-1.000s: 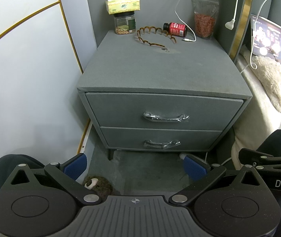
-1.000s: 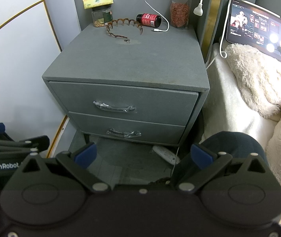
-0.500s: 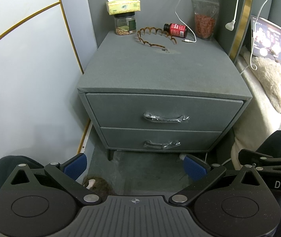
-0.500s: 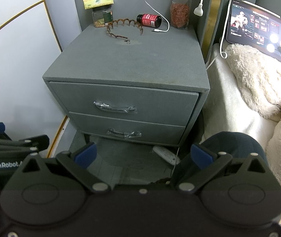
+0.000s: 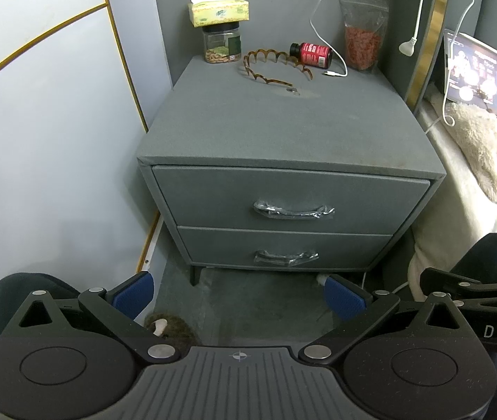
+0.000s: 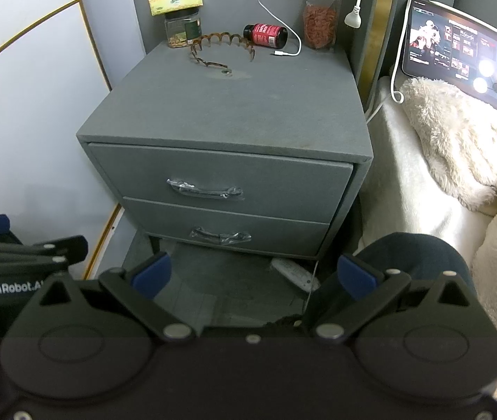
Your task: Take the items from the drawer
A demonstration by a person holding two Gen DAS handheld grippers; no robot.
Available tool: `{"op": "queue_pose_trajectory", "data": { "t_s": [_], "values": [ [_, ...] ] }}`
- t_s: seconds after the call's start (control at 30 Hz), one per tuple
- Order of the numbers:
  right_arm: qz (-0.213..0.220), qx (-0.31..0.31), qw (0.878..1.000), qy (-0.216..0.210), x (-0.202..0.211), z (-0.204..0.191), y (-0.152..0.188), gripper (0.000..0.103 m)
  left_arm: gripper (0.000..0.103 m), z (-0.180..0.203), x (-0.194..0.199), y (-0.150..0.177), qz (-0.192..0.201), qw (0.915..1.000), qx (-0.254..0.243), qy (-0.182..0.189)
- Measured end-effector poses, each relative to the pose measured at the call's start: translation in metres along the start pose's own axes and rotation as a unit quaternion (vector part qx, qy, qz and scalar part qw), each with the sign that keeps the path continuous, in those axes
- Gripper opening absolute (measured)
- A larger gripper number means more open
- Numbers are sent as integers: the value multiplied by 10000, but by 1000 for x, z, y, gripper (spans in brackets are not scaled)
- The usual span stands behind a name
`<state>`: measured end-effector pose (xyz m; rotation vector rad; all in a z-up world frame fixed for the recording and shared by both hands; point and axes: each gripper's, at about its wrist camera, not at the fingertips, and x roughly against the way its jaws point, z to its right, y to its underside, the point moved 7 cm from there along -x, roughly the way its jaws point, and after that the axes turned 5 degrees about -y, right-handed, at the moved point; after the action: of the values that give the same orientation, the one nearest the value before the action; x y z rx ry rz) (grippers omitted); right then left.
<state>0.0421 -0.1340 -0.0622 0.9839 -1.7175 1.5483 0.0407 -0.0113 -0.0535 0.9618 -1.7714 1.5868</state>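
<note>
A grey fabric nightstand (image 5: 283, 129) stands ahead with two shut drawers. The top drawer (image 5: 290, 199) has a plastic-wrapped handle (image 5: 293, 210); the bottom drawer (image 5: 283, 248) has its own handle (image 5: 285, 257). Both also show in the right wrist view, top drawer (image 6: 220, 178) and bottom drawer (image 6: 227, 227). My left gripper (image 5: 239, 295) is open and empty, held back from the nightstand above the floor. My right gripper (image 6: 253, 276) is open and empty, likewise back and low. The drawers' contents are hidden.
On the nightstand's back edge: a tissue box on a jar (image 5: 222, 43), a brown hairband (image 5: 272, 66), a red bottle (image 5: 313, 54), a snack pouch (image 5: 362, 35), a white cable. A bed with a fluffy blanket (image 6: 458, 140) and a tablet (image 6: 456, 52) lies right. White wall left.
</note>
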Motion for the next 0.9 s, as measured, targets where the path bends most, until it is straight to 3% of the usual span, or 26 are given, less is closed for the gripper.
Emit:
{"op": "queue_pose_trajectory", "data": {
  "t_s": [0.9],
  "values": [
    [13, 8, 10000, -37, 0, 1, -1, 103, 103, 4, 1, -1, 33, 10000, 9, -25]
  ]
}}
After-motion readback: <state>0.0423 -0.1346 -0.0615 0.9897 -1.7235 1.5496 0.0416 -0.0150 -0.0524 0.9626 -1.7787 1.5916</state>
